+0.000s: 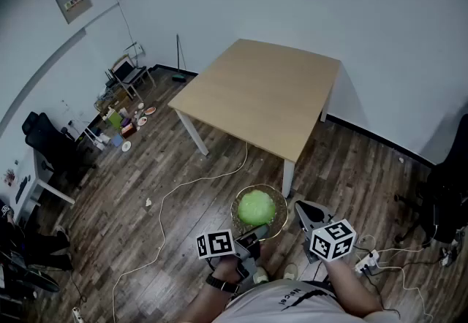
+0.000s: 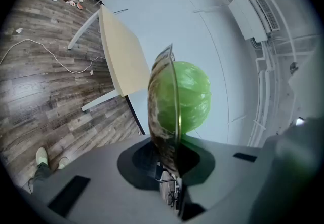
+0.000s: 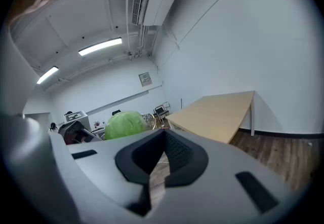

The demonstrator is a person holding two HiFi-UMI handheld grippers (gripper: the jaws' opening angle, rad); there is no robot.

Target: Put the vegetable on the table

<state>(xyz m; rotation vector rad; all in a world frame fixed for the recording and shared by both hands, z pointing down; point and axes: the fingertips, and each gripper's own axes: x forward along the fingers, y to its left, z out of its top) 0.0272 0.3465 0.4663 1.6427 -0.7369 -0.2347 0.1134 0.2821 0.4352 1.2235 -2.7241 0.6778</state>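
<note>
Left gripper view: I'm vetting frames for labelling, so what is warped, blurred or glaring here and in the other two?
Left gripper view: fisheye bows the table edge and wall lines; the bowl rim, close to the lens, looks soft. Right gripper view: ceiling lights glare white, corners vignette black. Head view: even light, curved walls, no hard shadows.
</note>
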